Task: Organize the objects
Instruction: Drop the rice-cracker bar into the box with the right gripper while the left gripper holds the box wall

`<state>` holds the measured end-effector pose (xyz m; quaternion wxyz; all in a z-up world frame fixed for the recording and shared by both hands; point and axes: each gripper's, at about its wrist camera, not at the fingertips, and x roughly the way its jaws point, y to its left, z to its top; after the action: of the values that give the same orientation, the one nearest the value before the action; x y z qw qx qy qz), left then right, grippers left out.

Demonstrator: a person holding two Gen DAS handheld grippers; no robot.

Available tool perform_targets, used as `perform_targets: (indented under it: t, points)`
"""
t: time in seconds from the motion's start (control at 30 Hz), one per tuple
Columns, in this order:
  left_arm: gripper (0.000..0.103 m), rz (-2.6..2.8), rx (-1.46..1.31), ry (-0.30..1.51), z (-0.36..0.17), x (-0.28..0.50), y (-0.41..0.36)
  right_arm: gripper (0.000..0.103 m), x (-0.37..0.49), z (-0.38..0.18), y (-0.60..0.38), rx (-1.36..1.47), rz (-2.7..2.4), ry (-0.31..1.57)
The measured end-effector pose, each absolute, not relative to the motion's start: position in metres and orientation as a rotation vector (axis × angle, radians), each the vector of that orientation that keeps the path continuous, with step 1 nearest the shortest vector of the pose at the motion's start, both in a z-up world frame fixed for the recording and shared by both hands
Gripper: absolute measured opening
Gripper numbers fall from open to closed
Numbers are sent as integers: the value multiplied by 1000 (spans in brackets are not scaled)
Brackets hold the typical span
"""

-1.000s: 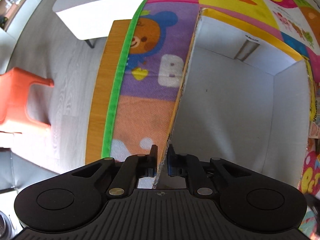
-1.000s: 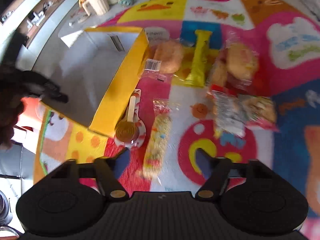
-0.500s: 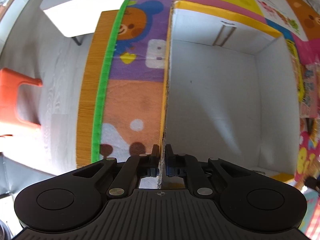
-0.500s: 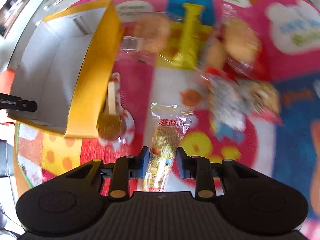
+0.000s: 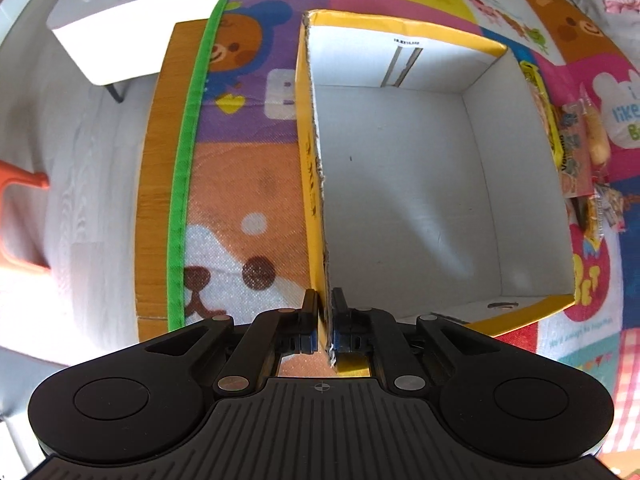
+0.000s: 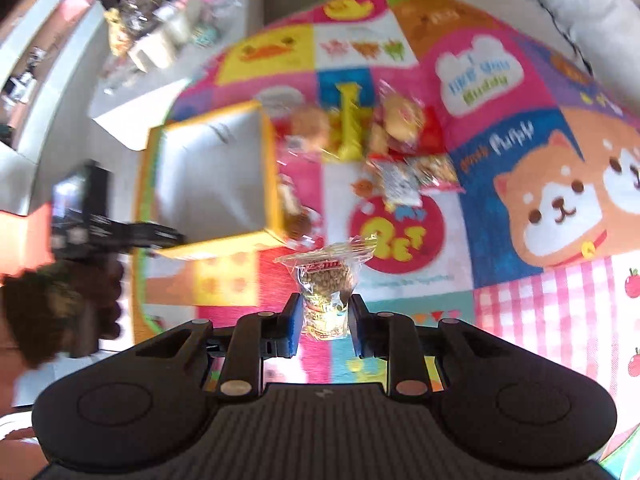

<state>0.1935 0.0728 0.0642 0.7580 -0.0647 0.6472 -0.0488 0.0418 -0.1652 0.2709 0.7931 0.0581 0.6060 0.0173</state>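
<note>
The left hand-held gripper (image 5: 325, 320) clamps the wall of the empty yellow box (image 5: 400, 184), steadying it on the table's play mat (image 6: 520, 208). The right hand-held gripper (image 6: 325, 322) pinches a snack packet (image 6: 326, 284) above the mat, likely for boxing.

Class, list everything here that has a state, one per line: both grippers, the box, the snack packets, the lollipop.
Left gripper: shut on the box wall.
Right gripper: shut on the snack packet, lifted off the mat.
Cardboard box: open-topped, empty.
Remaining snack packets: lying on the mat.
Lollipop: lying beside the box.
</note>
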Motion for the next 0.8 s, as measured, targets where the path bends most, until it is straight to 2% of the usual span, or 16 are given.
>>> perform_targets:
  t: [0.33, 0.47, 0.53, 0.57, 0.73, 0.8]
  points:
    - [8, -145, -181, 1389, 67, 186, 85, 23, 85, 306, -99, 145, 152, 1308]
    - [8, -144, -193, 1390, 66, 184, 87, 23, 117, 303, -64, 158, 206, 1325]
    - [8, -144, -198, 1391, 67, 183, 88, 30, 138, 298, -49, 159, 213, 1304]
    - [8, -145, -203, 1393, 68, 182, 89, 38, 149, 296, -44, 163, 193, 1293]
    - [9, -135, -234, 1398, 67, 182, 94, 41, 166, 300, -55, 198, 145, 1219]
    - [9, -121, -240, 1402, 67, 182, 95, 50, 159, 303, -73, 190, 117, 1193]
